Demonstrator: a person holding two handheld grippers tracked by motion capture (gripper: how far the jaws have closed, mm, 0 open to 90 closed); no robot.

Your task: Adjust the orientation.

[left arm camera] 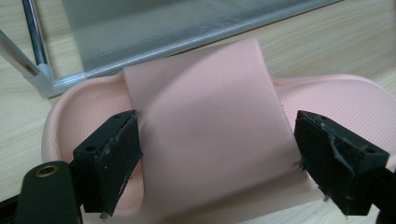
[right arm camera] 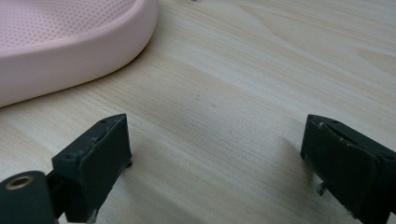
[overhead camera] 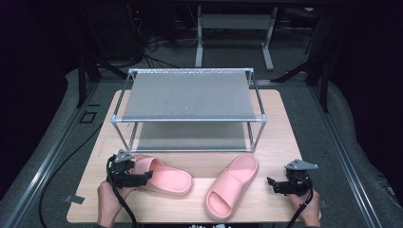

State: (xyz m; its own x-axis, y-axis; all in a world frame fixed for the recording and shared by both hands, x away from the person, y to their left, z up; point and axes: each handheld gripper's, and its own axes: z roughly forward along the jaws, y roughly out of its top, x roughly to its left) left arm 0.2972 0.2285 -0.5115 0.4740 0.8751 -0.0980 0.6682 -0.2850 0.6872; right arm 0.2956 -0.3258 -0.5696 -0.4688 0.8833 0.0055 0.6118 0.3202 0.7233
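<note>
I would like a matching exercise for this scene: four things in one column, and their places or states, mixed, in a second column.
Things:
1. left pink rubber slipper
2. right pink rubber slipper
3. grey metal shoe rack
4. right gripper

States:
A. stands at the far side of the wooden table
B. jaws open over bare wood
C. its strap lies between the jaws of the left gripper
D. lies slanted, nothing around it

Pairs: 1-C, 2-D, 3-A, 4-B
</note>
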